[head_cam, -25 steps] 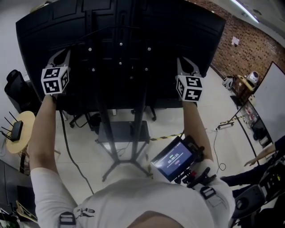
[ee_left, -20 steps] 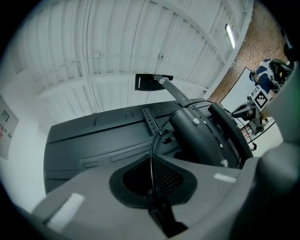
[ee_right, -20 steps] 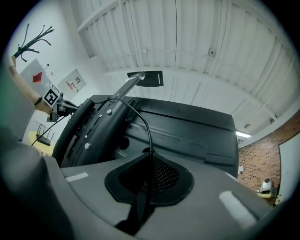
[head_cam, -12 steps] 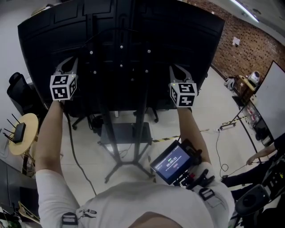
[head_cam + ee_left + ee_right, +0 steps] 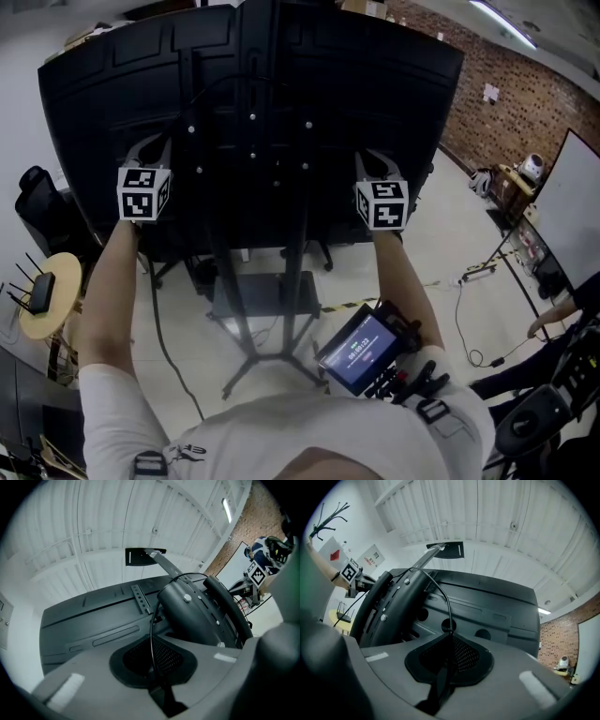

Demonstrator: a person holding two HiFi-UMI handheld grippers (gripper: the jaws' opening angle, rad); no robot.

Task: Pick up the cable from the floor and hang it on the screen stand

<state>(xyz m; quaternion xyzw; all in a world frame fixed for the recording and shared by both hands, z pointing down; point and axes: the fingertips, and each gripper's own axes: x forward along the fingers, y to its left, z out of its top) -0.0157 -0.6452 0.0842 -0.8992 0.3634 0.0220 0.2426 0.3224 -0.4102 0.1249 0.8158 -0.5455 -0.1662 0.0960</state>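
Two spans of the thin black cable (image 5: pixel 151 634) run up from the grippers and arch over the curved bracket of the screen stand (image 5: pixel 197 616), behind the screen (image 5: pixel 112 103). Left gripper (image 5: pixel 157 686): jaws almost fully closed, pinching the cable between them. Right gripper (image 5: pixel 442 679): jaws likewise nearly closed, clamping the same cable

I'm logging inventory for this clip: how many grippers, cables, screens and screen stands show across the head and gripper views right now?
grippers: 2 (left gripper, right gripper)
cable: 1, pinched in both grippers
screen: 1
screen stand: 1
total: 5
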